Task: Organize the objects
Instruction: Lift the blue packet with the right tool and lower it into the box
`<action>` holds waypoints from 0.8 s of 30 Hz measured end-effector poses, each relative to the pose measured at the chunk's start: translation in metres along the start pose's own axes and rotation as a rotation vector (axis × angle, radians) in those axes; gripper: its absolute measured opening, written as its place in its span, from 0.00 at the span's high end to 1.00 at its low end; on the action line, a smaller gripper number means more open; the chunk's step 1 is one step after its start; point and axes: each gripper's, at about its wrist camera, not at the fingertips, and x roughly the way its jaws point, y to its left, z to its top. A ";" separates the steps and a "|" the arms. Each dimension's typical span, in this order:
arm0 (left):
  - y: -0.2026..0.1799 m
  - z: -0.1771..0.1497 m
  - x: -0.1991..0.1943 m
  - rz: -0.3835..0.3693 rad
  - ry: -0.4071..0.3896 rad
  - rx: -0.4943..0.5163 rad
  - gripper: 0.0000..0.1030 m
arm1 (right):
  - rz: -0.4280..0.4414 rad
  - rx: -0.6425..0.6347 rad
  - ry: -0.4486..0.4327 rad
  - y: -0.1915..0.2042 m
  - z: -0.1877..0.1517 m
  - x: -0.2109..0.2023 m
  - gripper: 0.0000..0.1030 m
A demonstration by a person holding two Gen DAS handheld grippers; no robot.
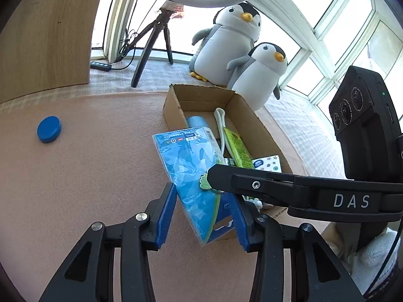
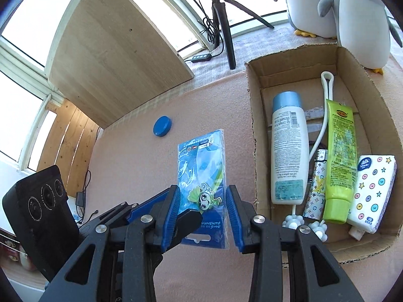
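Blue packet [image 2: 201, 173] between both tools, lotion bottle [image 2: 289, 151] fully visible only from right wrist

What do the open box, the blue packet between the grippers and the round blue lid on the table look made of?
Box: brown corrugated cardboard, matte, raw cut edges and creased flaps. Blue packet: printed card in a clear glossy plastic sleeve that catches glare, with a hang slot. Round blue lid: probably moulded plastic, smooth with a slight sheen.
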 end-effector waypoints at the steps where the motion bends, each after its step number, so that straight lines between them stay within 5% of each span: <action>1: -0.005 0.001 0.004 -0.002 0.003 0.008 0.55 | -0.003 0.004 -0.006 -0.005 0.001 -0.004 0.67; 24: -0.059 0.015 0.045 -0.024 0.049 0.096 0.56 | -0.041 0.068 -0.057 -0.070 0.011 -0.041 0.67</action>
